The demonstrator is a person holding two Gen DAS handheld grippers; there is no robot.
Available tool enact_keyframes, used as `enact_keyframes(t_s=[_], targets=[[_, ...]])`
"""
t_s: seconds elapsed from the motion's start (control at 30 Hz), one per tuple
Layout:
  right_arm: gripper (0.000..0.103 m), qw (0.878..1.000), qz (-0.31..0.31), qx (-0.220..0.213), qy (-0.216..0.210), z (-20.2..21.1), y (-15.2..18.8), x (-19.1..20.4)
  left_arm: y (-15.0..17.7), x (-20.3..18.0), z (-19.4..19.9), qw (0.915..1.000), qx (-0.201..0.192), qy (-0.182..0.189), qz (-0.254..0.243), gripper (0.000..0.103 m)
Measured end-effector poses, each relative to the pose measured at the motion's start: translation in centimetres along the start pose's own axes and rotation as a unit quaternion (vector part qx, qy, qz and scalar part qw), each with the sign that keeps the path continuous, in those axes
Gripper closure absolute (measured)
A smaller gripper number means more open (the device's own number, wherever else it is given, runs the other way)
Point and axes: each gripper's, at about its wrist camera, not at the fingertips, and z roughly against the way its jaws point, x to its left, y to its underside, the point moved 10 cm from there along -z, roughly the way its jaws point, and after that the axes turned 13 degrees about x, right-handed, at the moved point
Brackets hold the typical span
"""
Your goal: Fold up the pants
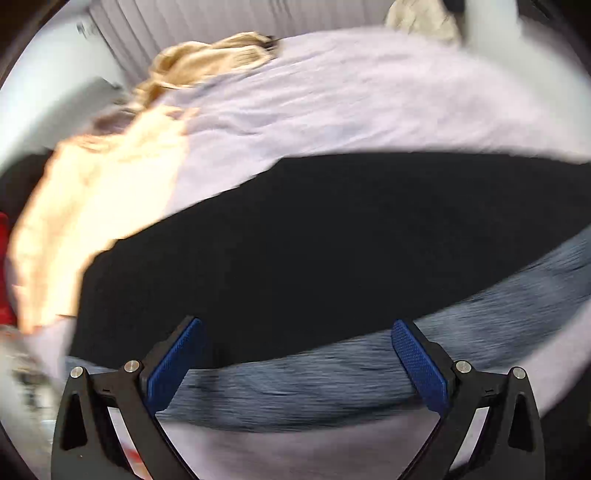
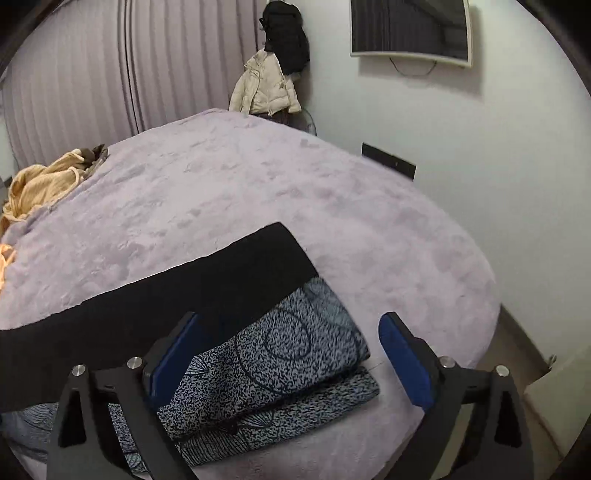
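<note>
**Kid:** Right wrist camera first. What do you see?

**Me:** My right gripper (image 2: 290, 350) is spread wide and holds nothing. Its 2 blue pads (image 2: 406, 365) stand far apart. Under it lie the black pants (image 2: 184, 295), flat on the purple bed cover (image 2: 295, 192). They run from 9 o'clock to the middle of the picture, and their end stops near 12 o'clock of my gripper.

**Kid:** What is the spotty cloth?

**Me:** That is a blue-and-black patterned cloth (image 2: 277, 362), folded in layers. It lies just beside the pants at 6 o'clock, touching them, right between my 2 fingers.

**Kid:** And the left wrist camera?

**Me:** It is blurry. My left gripper (image 1: 295, 354) is wide open too, with nothing in it. The black pants (image 1: 314, 258) fill the middle, from 9 o'clock to 3 o'clock. A grey-blue cloth (image 1: 369, 373) shows as a band under them, between the blue pads (image 1: 173, 365).

**Kid:** What else is on the bed?

**Me:** A yellow garment (image 2: 40, 184) sits bunched at 10 o'clock in the right view. In the left view it (image 1: 103, 192) looks bright and smeared at 9 o'clock, touching the pants. I cannot tell its shape there.

**Kid:** And the room?

**Me:** A cream jacket (image 2: 266, 85) hangs by the wall at 12 o'clock, with a dark coat (image 2: 286, 33) above it. A screen (image 2: 410, 29) is on the wall at 1 o'clock. Curtains (image 2: 110, 74) hang at 11 o'clock.
</note>
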Motion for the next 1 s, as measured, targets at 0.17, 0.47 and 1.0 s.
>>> enact_keyframes(t_s=[0.17,0.47,1.0], targets=[[0.006,0.997,0.006,-0.033,0.072,2.8,-0.8,-1.6,4.1,5.0,-1.6,0.9962,0.041,0.047,0.061,0.000],[0.002,0.981,0.157,-0.098,-0.051,9.2,1.1,12.0,2.1,4.2,0.8,0.9898,0.004,0.103,0.098,0.000],[0.001,0.956,0.282,0.034,-0.070,1.4,8.9,19.3,2.1,1.9,-0.7,0.9972,0.009,0.048,0.057,0.000]])
